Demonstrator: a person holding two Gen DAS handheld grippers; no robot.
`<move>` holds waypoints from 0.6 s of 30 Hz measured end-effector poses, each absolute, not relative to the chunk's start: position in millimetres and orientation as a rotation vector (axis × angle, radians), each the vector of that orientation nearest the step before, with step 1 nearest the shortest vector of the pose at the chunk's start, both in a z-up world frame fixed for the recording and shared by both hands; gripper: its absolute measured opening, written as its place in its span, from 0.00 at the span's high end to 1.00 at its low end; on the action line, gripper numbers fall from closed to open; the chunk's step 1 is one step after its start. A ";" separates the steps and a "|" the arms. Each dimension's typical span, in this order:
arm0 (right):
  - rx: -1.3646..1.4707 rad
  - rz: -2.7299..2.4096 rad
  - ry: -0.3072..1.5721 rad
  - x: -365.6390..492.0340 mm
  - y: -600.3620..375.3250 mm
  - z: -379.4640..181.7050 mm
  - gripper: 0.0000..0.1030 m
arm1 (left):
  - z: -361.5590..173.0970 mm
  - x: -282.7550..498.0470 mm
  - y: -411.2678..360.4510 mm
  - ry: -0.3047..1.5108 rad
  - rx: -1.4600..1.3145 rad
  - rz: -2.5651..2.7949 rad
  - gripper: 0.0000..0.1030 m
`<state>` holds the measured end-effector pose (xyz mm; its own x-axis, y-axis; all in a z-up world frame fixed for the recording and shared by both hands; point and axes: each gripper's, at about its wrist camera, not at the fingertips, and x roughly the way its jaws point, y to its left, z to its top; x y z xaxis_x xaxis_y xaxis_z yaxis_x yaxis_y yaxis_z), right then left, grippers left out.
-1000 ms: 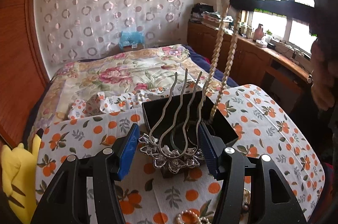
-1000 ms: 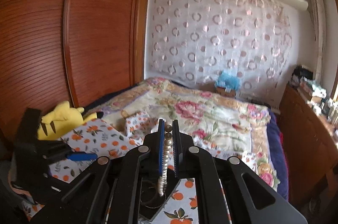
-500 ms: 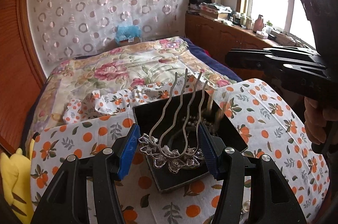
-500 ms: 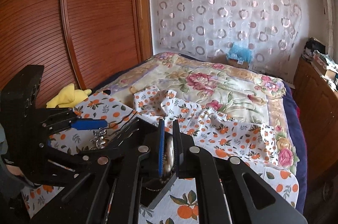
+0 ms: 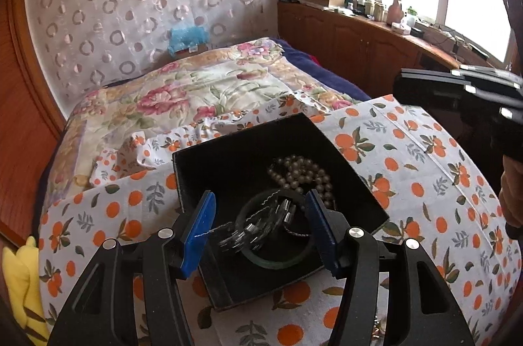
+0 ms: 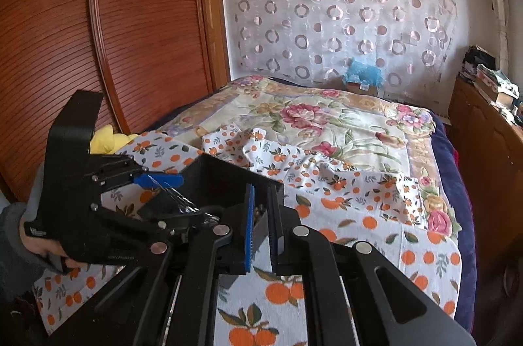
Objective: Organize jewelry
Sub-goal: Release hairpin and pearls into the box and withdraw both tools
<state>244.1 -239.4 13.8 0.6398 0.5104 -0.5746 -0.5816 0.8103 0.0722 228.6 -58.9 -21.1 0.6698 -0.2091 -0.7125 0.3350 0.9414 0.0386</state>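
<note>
A black box (image 5: 228, 169) stands on the orange-print cloth (image 5: 408, 156). A pearl necklace (image 5: 302, 173) lies heaped in it beside a green bangle (image 5: 278, 261). My left gripper (image 5: 260, 233) hovers over the box's near side with its blue pads apart. The silver hair comb (image 5: 248, 217) shows between them only as a blurred slanted shape, one wavy prong at the left pad. I cannot tell whether the pads still press on it. From the right wrist view its prongs (image 6: 176, 195) slope from the left gripper (image 6: 163, 182) into the box (image 6: 222, 169). My right gripper (image 6: 260, 187) is shut. No strand hangs from it (image 5: 397, 86).
A yellow plush toy (image 5: 16, 274) sits at the cloth's left edge, below the wooden wardrobe (image 6: 98, 52). The floral bedspread (image 5: 196, 91) lies beyond the box. A cluttered wooden cabinet (image 5: 359, 42) runs under the window. A person's hand (image 5: 511, 189) holds the right gripper.
The necklace that hung from my right gripper now lies heaped in the box, and that gripper has sunk. The comb, upright between the left pads before, is now slanted and blurred low over the box.
</note>
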 end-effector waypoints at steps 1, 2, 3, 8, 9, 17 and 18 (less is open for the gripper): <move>-0.123 0.623 0.618 240.8 -241.1 12.4 0.91 | -20.2 227.0 -59.2 0.777 0.171 -0.308 0.46; -0.122 0.621 0.619 240.0 -242.1 11.8 0.91 | -18.7 223.6 -58.2 0.773 0.167 -0.310 0.45; -0.120 0.619 0.620 237.9 -242.9 11.5 0.91 | -17.1 221.0 -57.0 0.769 0.162 -0.311 0.43; -0.115 0.615 0.620 220.3 -244.7 5.7 0.91 | -5.7 201.8 -49.1 0.735 0.132 -0.309 0.42; -0.115 0.614 0.622 215.8 -244.1 3.9 0.91 | -2.1 195.1 -46.4 0.723 0.123 -0.311 0.42; -0.110 0.607 0.632 186.8 -242.4 -4.4 0.91 | 12.0 154.7 -29.8 0.674 0.085 -0.318 0.41; -0.107 0.604 0.632 182.8 -242.5 -5.0 0.91 | 10.9 150.6 -28.0 0.674 0.084 -0.316 0.41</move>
<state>182.8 -242.5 -5.0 0.6416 0.4974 -0.5838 -0.5610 0.8234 0.0850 150.6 -28.0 10.9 0.7357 -0.2604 -0.6253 0.3145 0.9489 -0.0251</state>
